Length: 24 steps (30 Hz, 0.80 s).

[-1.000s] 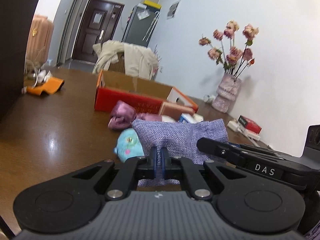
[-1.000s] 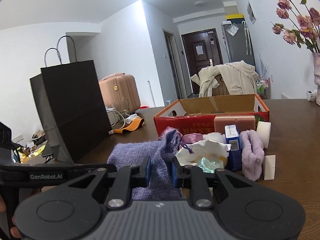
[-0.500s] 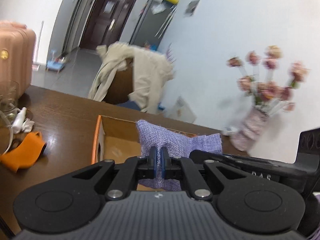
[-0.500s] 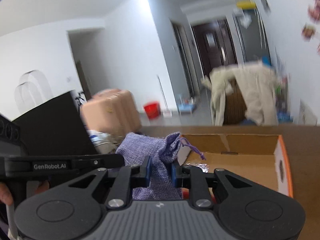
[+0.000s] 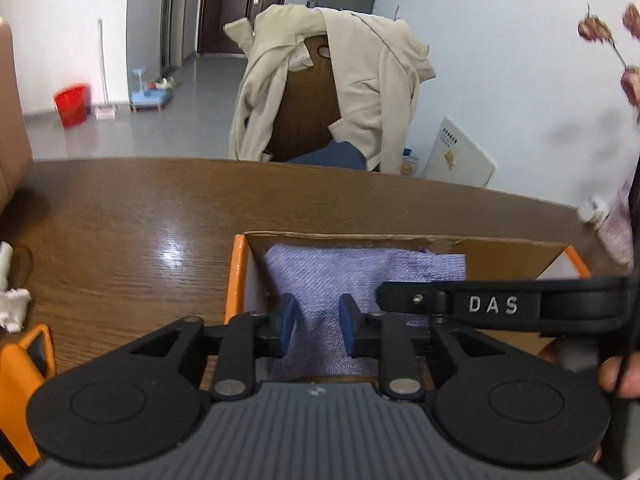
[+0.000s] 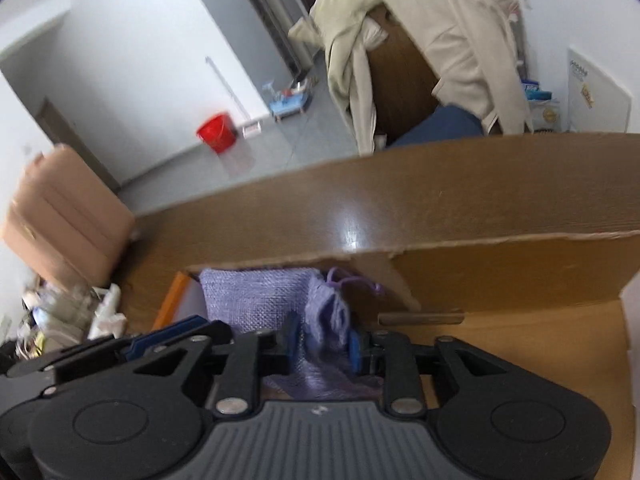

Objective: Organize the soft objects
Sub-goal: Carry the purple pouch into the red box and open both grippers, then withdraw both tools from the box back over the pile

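Purple pouch (image 5: 360, 280) is lying inside the cardboard box (image 5: 480, 246), against its far-left corner. Left gripper (image 5: 313, 322) is sitting with jaws parted, blue pads either side of the cloth, not pinching it. Right gripper (image 6: 322, 338) is also parted, jaws flanking the pouch's bunched drawstring neck (image 6: 326, 312); contact hard to tell. Box is sitting on the desk (image 5: 140, 216); beige jacket (image 5: 360, 60) is hanging on a chair past the far edge.
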{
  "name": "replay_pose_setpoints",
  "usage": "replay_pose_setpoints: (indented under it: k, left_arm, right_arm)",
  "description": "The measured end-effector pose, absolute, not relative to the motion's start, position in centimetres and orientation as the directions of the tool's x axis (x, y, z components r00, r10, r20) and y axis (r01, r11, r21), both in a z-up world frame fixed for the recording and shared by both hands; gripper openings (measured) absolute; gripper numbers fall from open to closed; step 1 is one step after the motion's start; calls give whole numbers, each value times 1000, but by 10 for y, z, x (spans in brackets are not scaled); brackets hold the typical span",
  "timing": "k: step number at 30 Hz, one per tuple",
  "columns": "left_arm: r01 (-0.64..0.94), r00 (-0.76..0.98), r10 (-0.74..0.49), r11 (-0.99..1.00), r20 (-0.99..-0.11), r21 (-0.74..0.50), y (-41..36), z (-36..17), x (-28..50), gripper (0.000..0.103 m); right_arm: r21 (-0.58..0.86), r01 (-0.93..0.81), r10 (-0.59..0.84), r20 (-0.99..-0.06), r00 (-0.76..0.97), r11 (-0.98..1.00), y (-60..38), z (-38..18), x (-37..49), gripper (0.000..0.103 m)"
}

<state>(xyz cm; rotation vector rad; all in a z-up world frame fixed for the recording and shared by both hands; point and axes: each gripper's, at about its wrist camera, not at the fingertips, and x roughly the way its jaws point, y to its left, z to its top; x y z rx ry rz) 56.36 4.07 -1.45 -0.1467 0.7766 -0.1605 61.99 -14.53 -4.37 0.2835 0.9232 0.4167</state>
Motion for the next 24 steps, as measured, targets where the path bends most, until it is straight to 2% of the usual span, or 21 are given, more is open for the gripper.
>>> replay_pose_setpoints:
  k: [1,2,5,7,9,11,12,14,19,24]
  left_arm:
    - [90,710,-200,977,-675,-195,43,-12,562,30]
    - [83,722,-182,981,-667,-178,45,-7,559,33]
    - [76,741,-168,983,-651,-167,48,16,544,36]
    - [76,755,-170,982,-633,-173,51,35,529,42]
    - [79,770,-174,981,-613,-178,54,58,509,55]
    - [93,788,-181,980,-589,-177,55,81,485,60]
    - [101,795,-185,979,-578,-175,55,91,473,66]
    - [110,811,-186,980,-555,-167,52,111,447,71]
    - [123,832,-180,982,-524,-143,51,147,384,80]
    - [117,855,-167,984,-492,-131,53,163,326,86]
  right_arm:
    - [404,-224,458,-707,539,887,-144,-46,619,48]
    - [403,-219,455,-707,541,888,-145,-46,620,51]
    - [431,-193,461,-699,546,882,-156,-34,615,51]
    - [415,-196,448,-686,574,888,-164,-16,604,51]
    - [396,-206,435,-668,604,895,-173,6,587,53]
    - [396,-208,433,-652,623,894,-184,29,572,55]
    - [390,-214,431,-639,637,895,-189,44,558,57]
    - [367,-228,420,-620,663,902,-200,68,534,65]
    - [322,-244,394,-579,714,915,-230,119,466,72]
    - [276,-233,352,-551,757,932,-257,145,404,80]
